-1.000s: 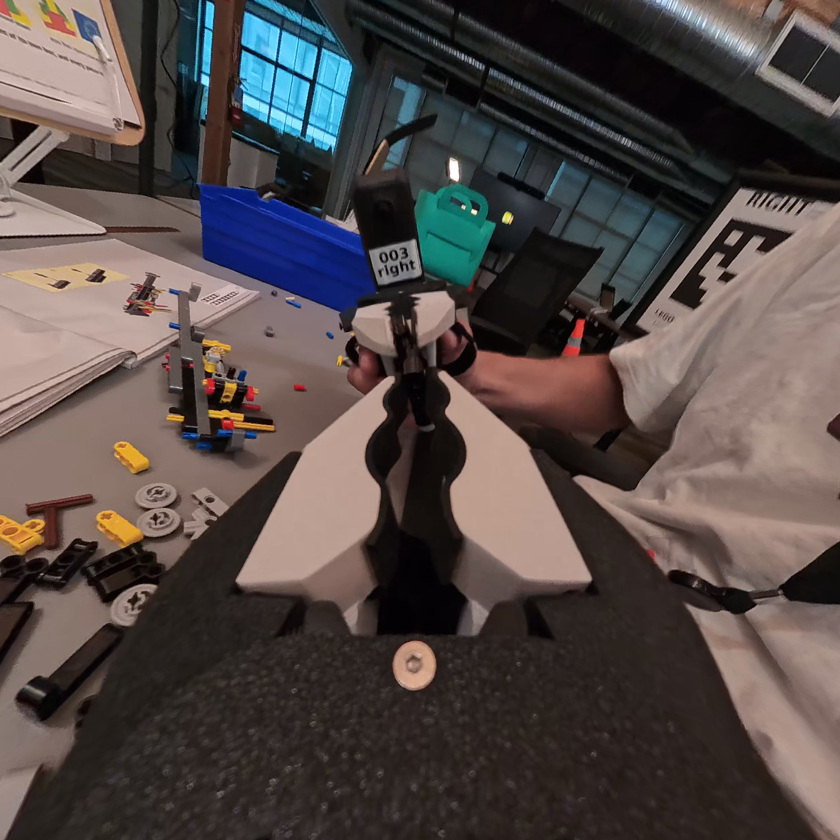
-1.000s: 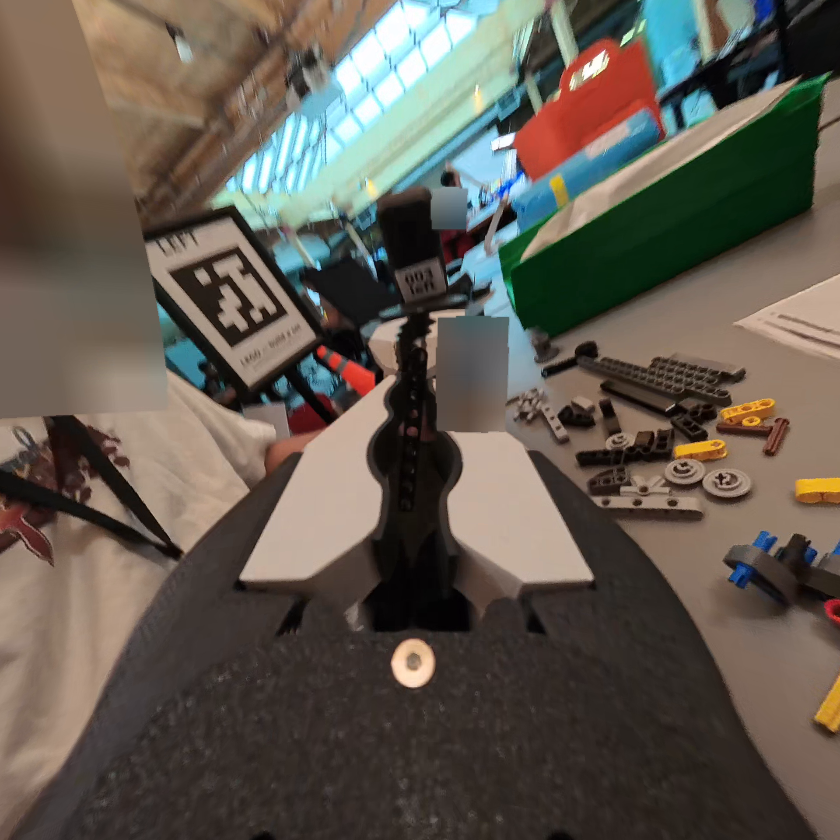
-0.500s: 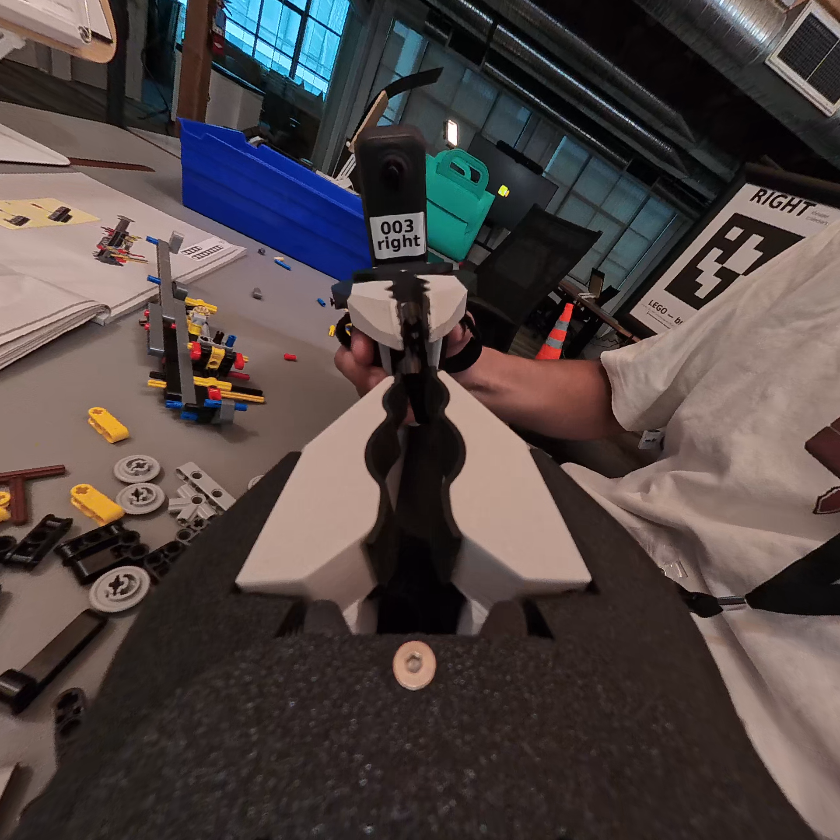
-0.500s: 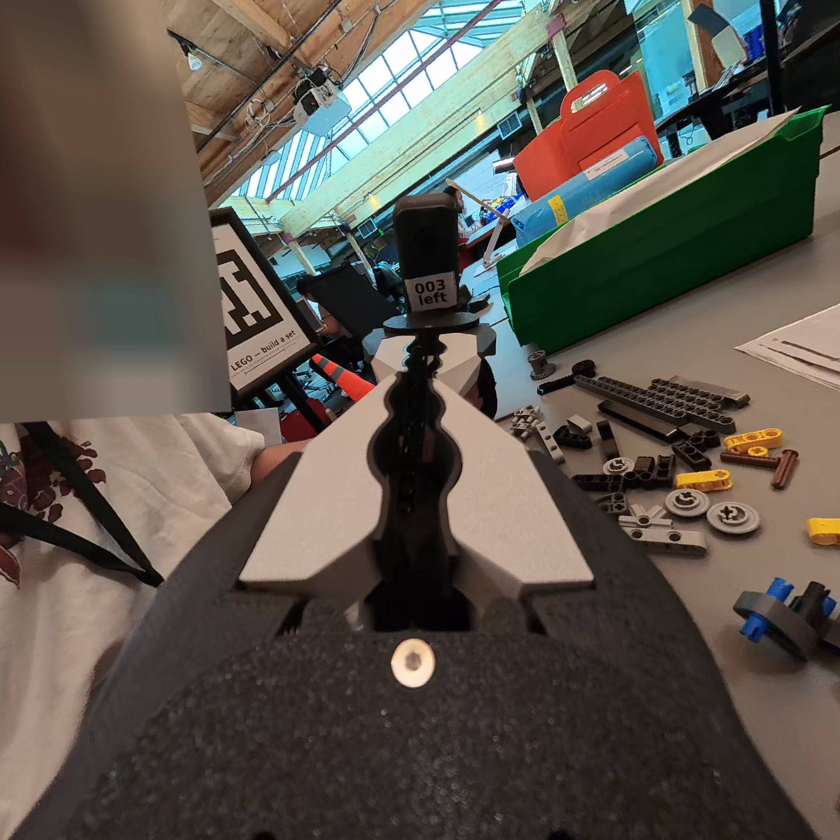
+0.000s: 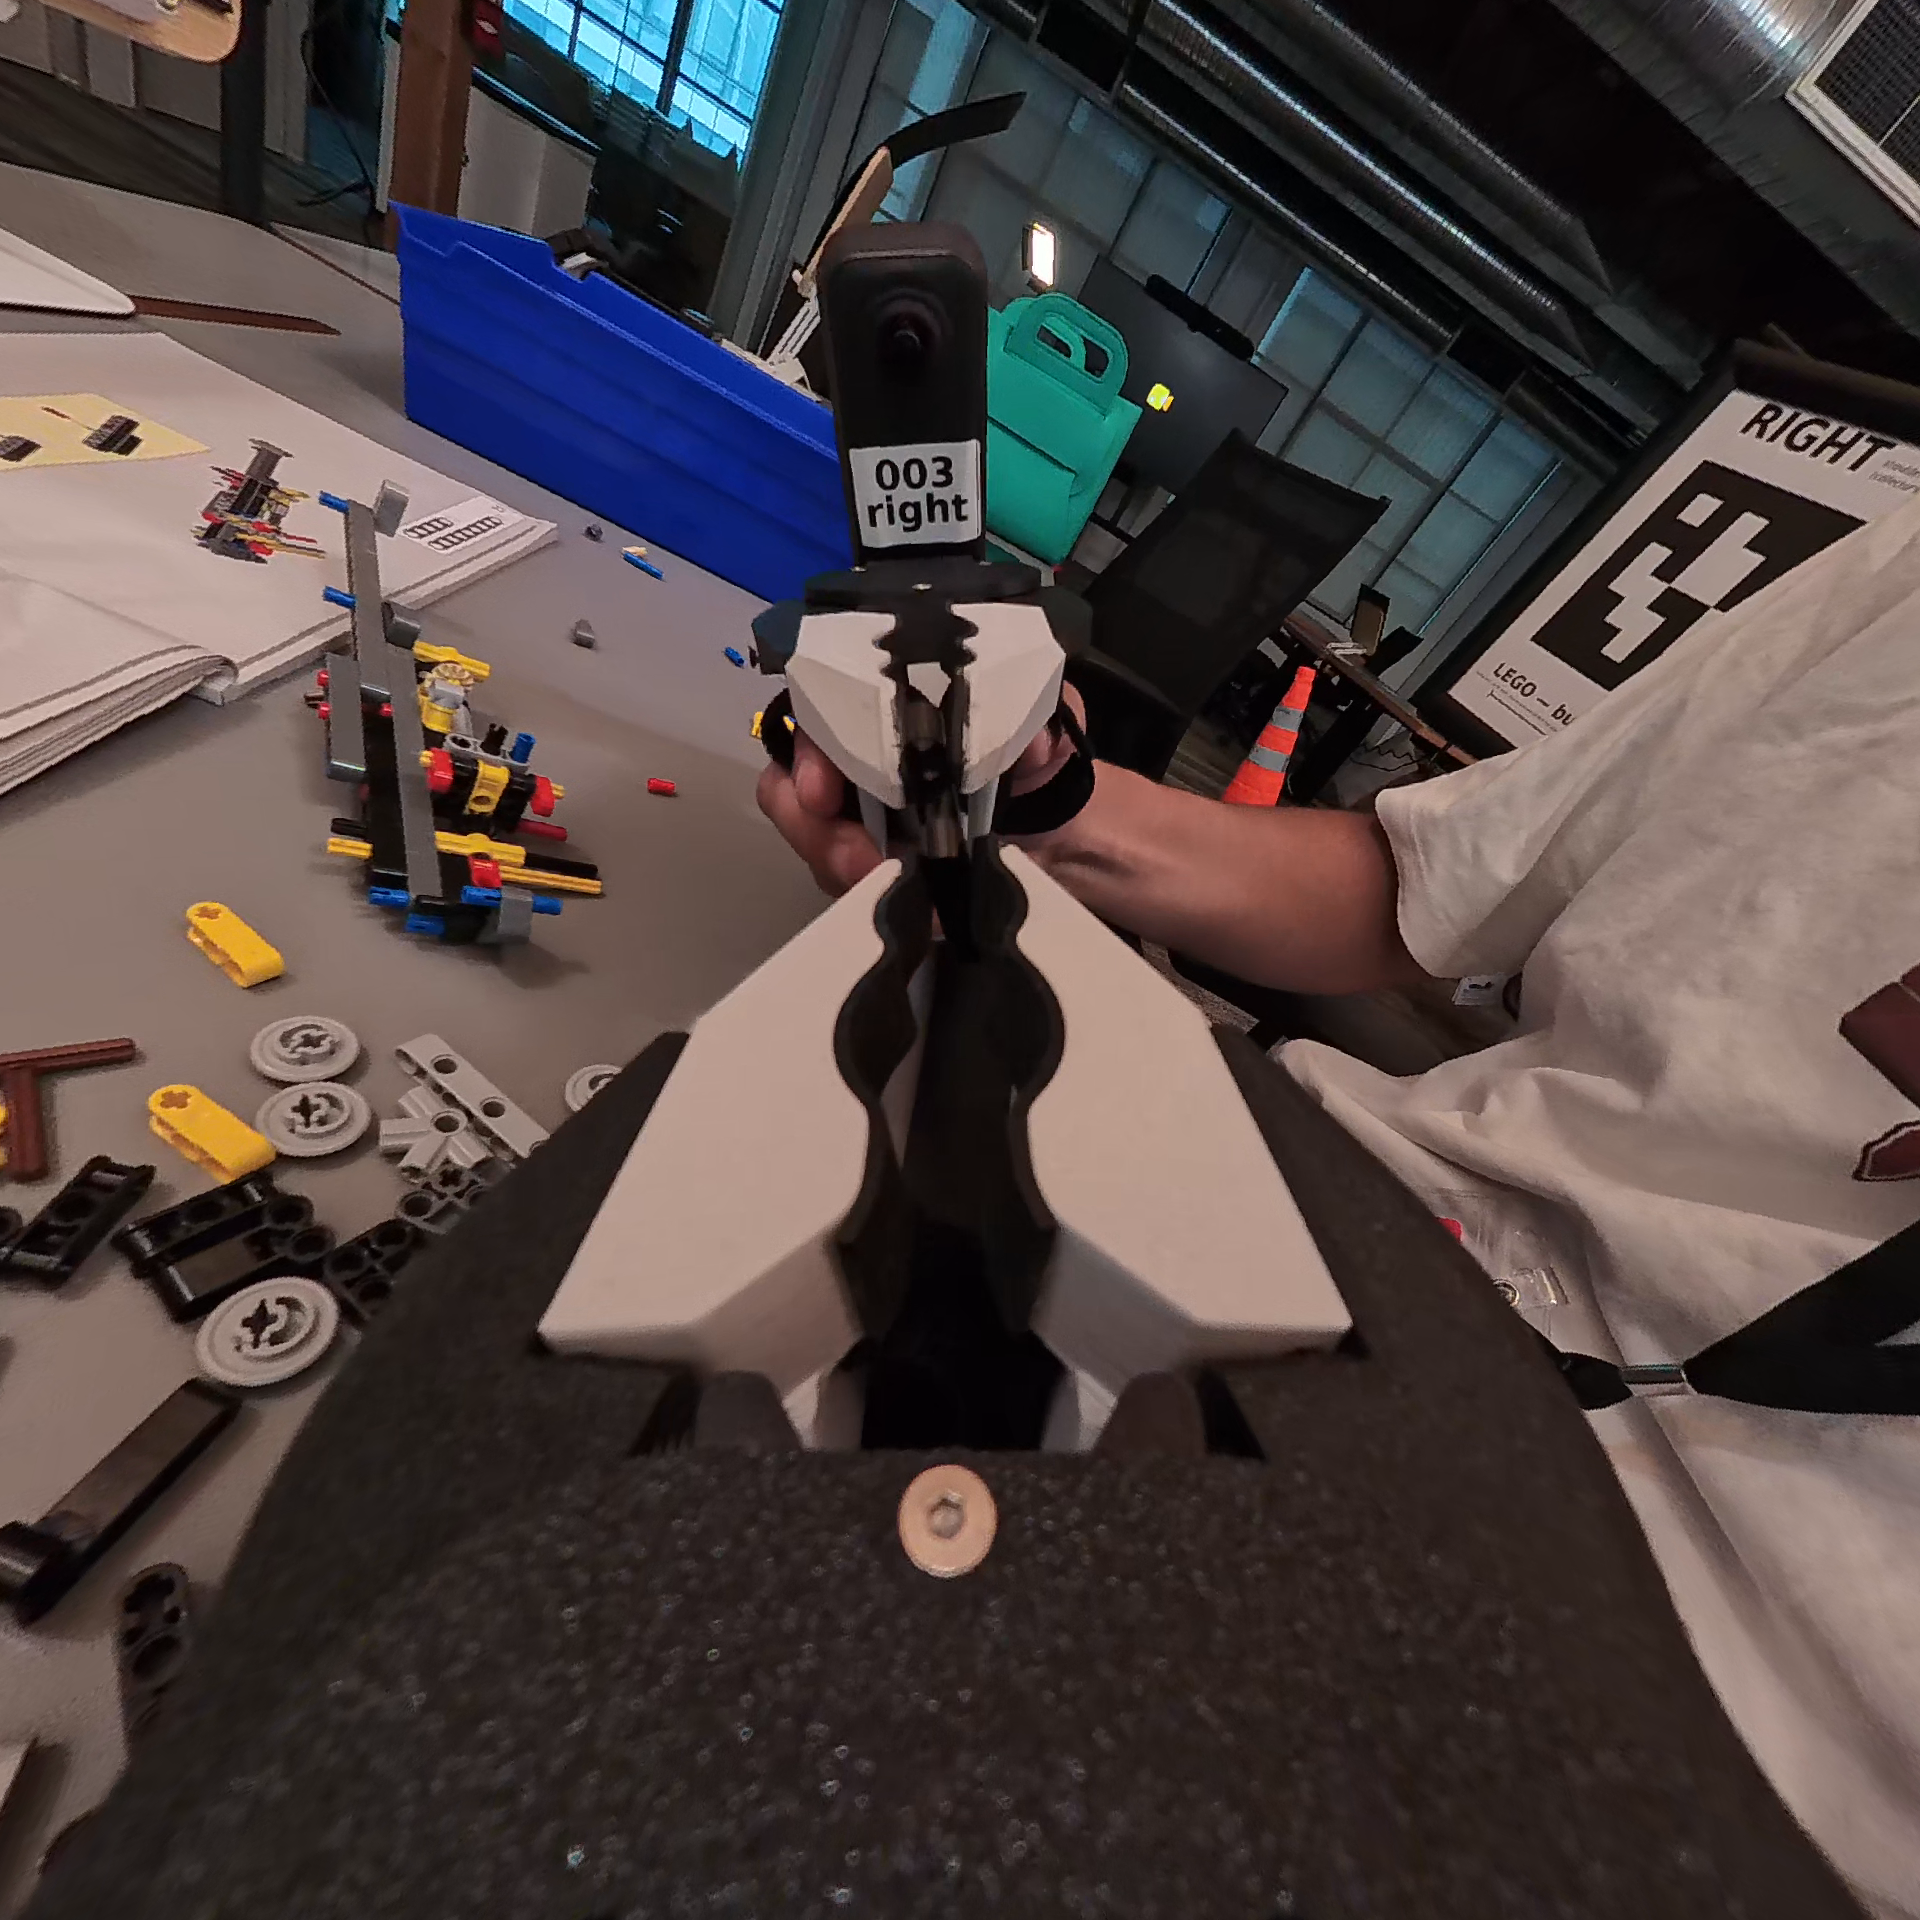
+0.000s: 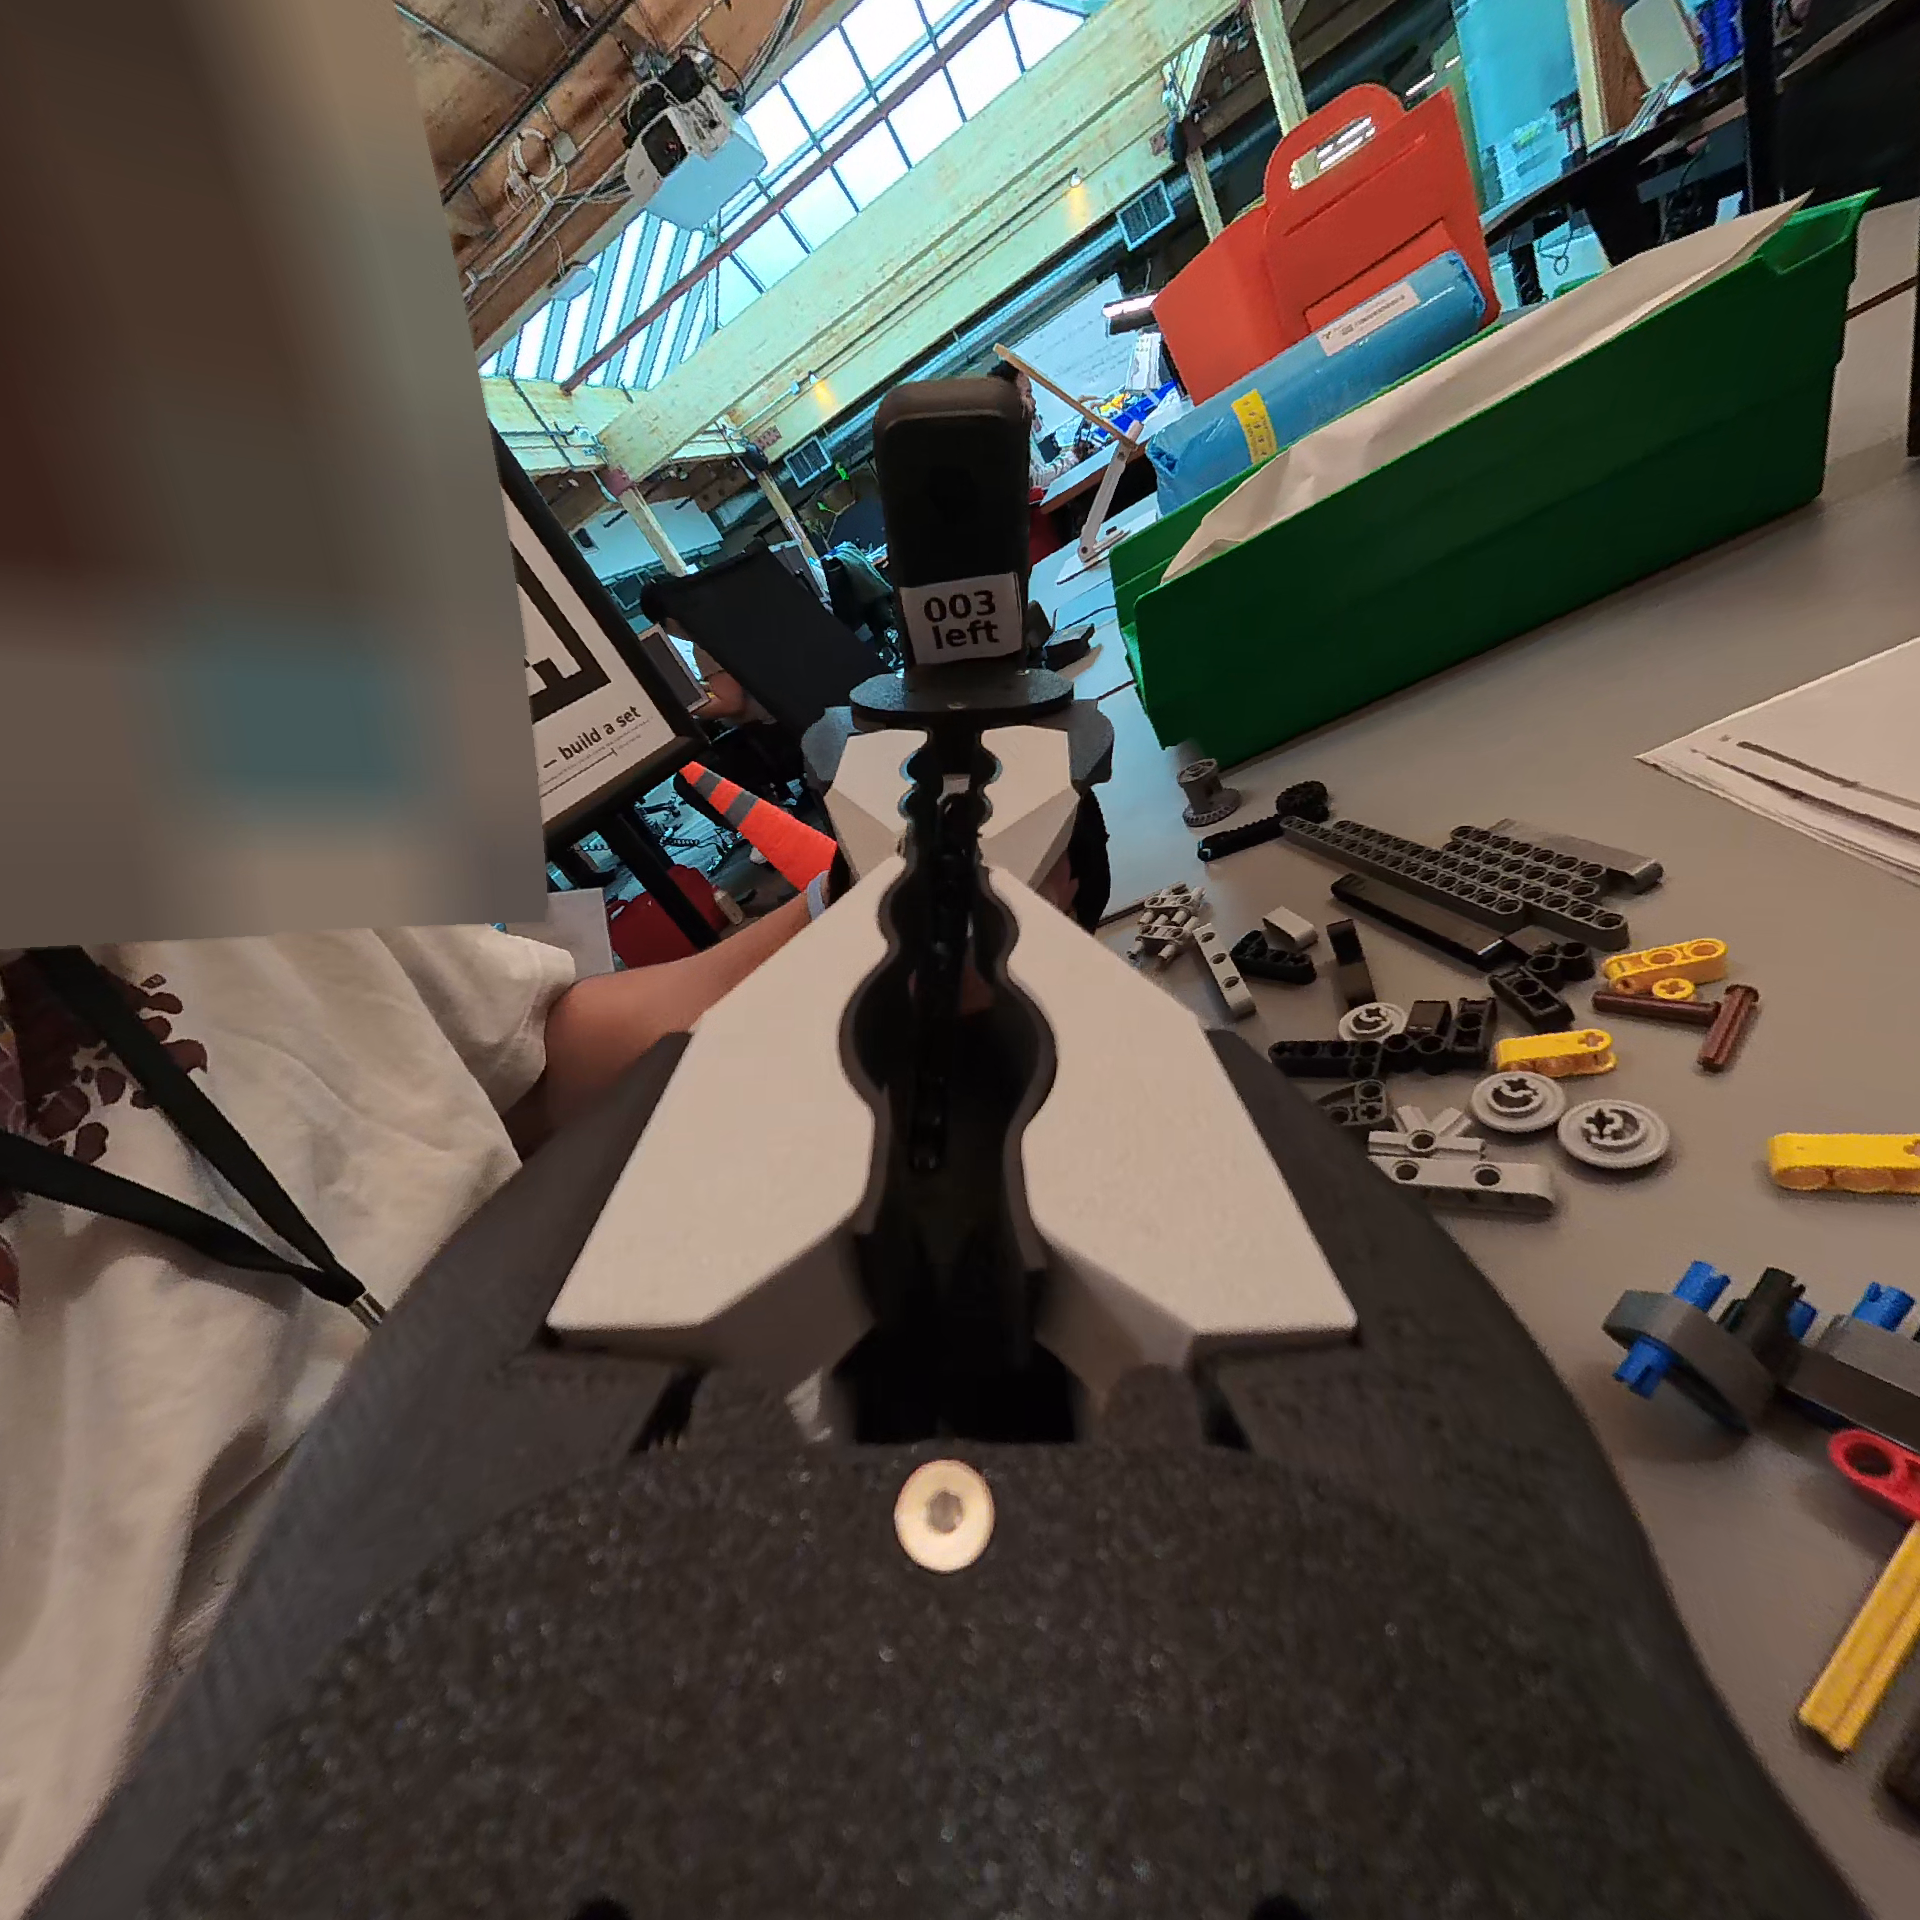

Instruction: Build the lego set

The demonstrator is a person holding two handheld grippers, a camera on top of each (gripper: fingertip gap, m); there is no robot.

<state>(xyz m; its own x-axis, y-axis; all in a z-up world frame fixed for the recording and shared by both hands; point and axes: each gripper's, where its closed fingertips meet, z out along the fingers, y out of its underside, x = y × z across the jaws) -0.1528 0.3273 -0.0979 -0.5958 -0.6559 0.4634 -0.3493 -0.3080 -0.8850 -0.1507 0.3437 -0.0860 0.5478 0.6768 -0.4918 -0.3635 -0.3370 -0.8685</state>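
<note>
Both grippers are held in the air above the table's near edge and point at each other, tip to tip. My left gripper [image 5: 951, 878] is shut on a black lego piece [image 5: 966, 1029] that sits deep between its jaws. My right gripper [image 6: 940, 868] is shut on a black beam with holes [image 6: 930, 1049]. In the left wrist view the right gripper [image 5: 935, 821] also shows a small dark pin-like part [image 5: 927, 732] at its tips. How the pieces meet is hidden. The half-built model [image 5: 436, 769] lies on the table to the left.
Loose parts lie on the grey table: grey wheels [image 5: 312, 1117], yellow connectors [image 5: 234, 940], and black and grey beams [image 6: 1455, 883]. An open instruction booklet [image 5: 104, 582], a blue bin [image 5: 623, 416] and a green bin [image 6: 1507, 520] stand farther back. The person's white shirt [image 5: 1662, 935] is close by. Only a small space, under 4 cm, lies between the two pairs of fingers.
Both grippers stay shut and tip to tip. They have swung together a little, so the table parts have shifted in both views. The right wrist view is no longer blurred.
</note>
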